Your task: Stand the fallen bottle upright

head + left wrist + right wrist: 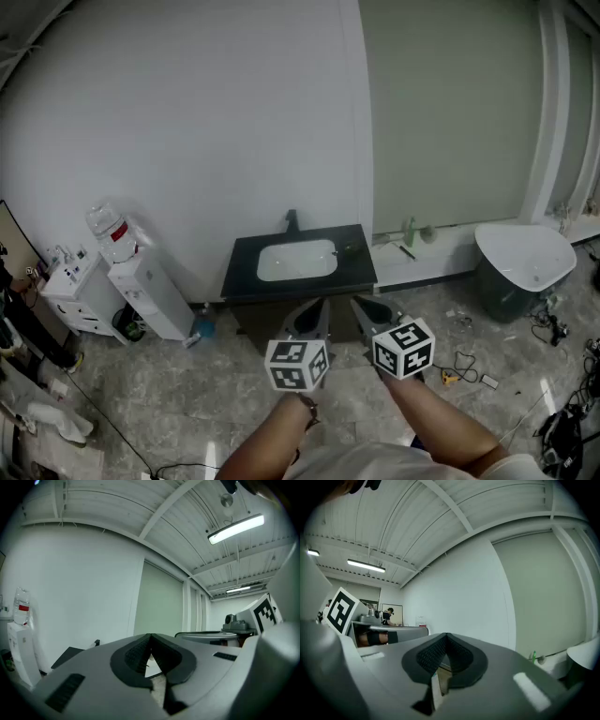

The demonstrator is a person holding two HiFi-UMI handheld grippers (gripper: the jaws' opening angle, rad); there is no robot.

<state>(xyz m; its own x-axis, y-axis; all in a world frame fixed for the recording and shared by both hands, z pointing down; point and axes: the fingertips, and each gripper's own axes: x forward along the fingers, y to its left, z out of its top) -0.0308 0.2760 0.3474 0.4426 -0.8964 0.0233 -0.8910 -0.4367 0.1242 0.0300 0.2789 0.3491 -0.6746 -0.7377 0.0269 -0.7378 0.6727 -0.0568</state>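
Observation:
A black counter [356,272] with a white sink basin [296,260] and a dark tap [292,220] stands against the wall ahead. A small green bottle [410,232] [533,656] stands upright on the white ledge [441,248] to the right, with a pale small thing [427,232] beside it. I cannot make out a lying bottle. My left gripper [316,312] [150,638] and right gripper [366,309] [446,638] hover side by side just before the counter's front edge. Both point level, shut and hold nothing.
A water dispenser [145,286] with a jug on top and a white cabinet [73,291] stand at the left. A dark bin with a white top [520,262] is at the right. Cables [461,364] and clutter lie on the marble floor.

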